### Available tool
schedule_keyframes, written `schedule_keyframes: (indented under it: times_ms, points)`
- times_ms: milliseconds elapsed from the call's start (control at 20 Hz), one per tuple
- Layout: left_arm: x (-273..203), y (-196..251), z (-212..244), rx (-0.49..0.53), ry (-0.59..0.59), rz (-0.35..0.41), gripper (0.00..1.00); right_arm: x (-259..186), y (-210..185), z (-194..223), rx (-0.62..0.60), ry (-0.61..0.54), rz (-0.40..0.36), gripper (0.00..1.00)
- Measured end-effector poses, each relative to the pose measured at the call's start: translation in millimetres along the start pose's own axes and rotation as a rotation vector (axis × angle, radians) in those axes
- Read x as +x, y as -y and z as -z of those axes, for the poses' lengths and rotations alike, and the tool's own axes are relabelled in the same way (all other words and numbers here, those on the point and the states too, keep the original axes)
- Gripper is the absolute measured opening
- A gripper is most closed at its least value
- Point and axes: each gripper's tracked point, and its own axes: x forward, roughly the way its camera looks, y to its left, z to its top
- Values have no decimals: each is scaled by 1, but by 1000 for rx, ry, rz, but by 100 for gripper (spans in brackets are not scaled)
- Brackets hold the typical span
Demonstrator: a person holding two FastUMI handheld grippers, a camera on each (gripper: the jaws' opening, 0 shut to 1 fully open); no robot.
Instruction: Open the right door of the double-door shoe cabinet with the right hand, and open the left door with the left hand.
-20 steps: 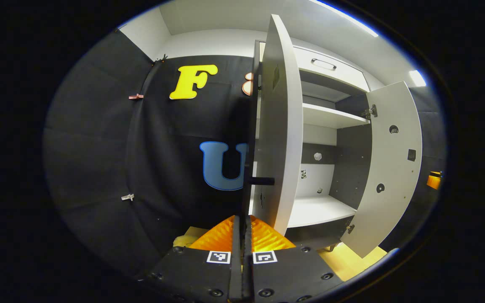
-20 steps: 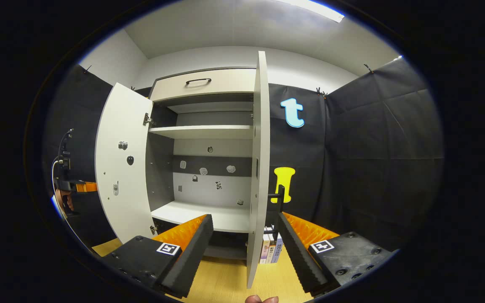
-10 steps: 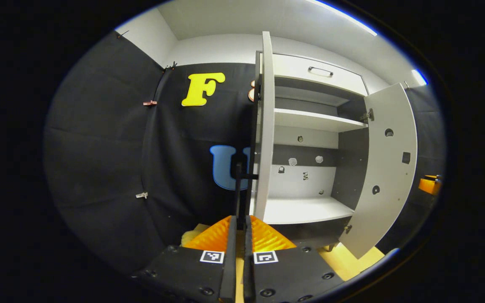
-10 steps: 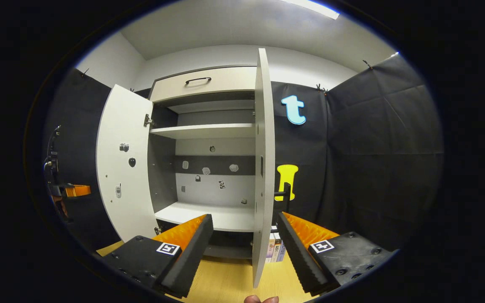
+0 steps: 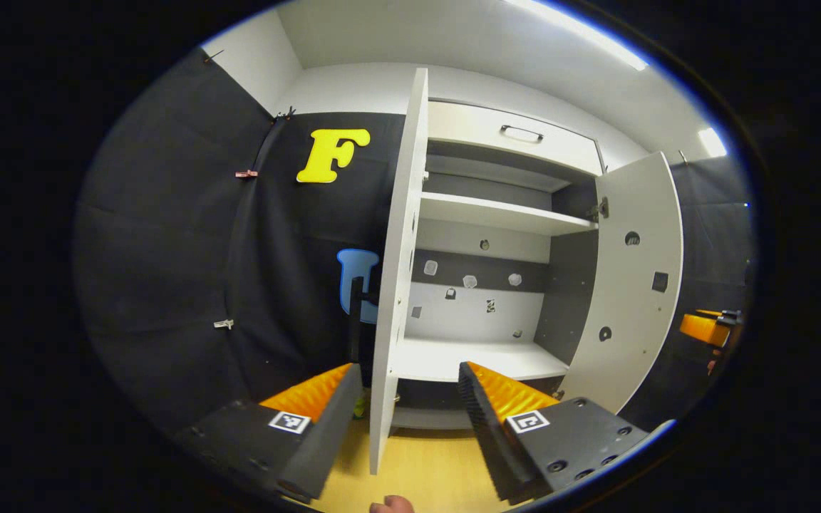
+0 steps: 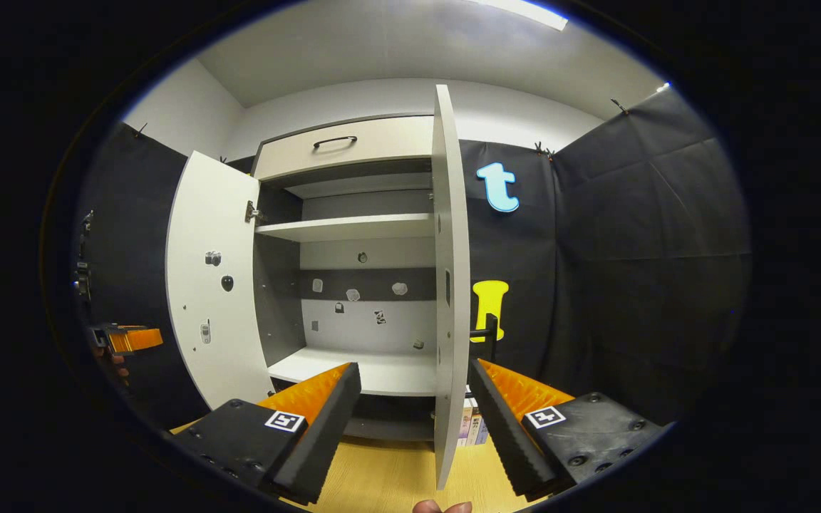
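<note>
— Where are the doors?
— Left door point(image 5: 398, 285) stands edge-on at frame centre, right door point(image 6: 450, 285) likewise; both swung out from the cabinet point(image 6: 353, 214).
— The jaws?
— Left gripper point(image 5: 407, 399) and right gripper point(image 6: 414, 399) gape wide, straddling each door edge, gripping nothing.

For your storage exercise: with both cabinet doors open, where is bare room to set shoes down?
Free: the lower shelf between the left door and right door, and the upper shelf. Crowded: floor by the books.

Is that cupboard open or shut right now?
Open: both doors, left door and right door, stand swung outward, showing bare shelves inside.
</note>
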Motion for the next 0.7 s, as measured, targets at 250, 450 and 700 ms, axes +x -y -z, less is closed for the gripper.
schedule_keyframes:
  times_ms: [250,450,700]
  points:
    - [-9,11,-9,27,37,0,95,1,0,-1,3,9,-2,96]
    - [-12,24,-7,77,36,4,95,3,1,0,15,7,-2,96]
    - [-5,38,7,91,-4,31,95,5,3,1,18,9,7,96]
